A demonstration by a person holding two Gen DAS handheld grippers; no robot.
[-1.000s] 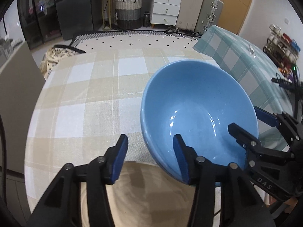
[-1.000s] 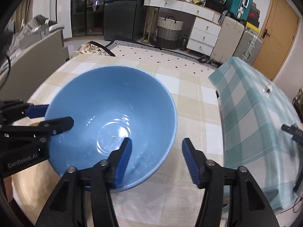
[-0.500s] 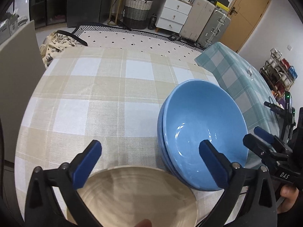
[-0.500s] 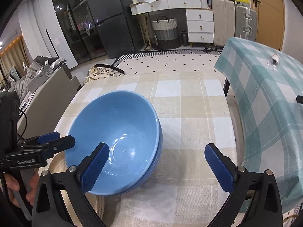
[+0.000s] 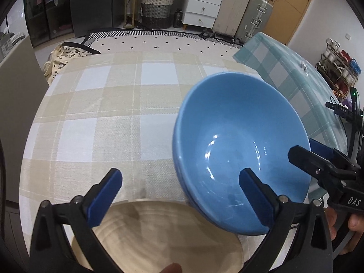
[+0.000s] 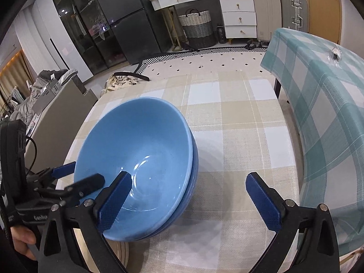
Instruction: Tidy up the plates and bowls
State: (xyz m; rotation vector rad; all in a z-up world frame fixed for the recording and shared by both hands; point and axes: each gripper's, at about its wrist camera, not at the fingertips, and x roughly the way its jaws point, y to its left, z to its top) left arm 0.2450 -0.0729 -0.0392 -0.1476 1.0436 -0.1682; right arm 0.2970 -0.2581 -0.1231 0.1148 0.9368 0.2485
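Two blue bowls (image 5: 241, 150) sit nested, one inside the other (image 6: 141, 154), on the beige checked tablecloth (image 5: 102, 113). A beige plate (image 5: 159, 234) lies just in front of them, partly under the bowls' near edge. My left gripper (image 5: 180, 195) is open wide; one blue pad hangs over the cloth and the other over the bowl's near rim, pressing on nothing. My right gripper (image 6: 188, 202) is open too, its left pad over the bowl's rim and its right pad over bare cloth. Each gripper shows in the other's view at the bowl's side (image 5: 307, 149) (image 6: 77, 175).
A second table under a teal checked cloth (image 6: 329, 113) stands close on the right, with a narrow gap between. A grey cabinet (image 6: 56, 113) stands by the table's left edge. Beyond the table are a spotted rug, a woven basket (image 5: 157, 9), white drawers and suitcases.
One second ago both grippers stood narrow, each with a pad inside the tilted top bowl's rim. Their jaws have since spread wide, and the bowl now rests level in the lower one.
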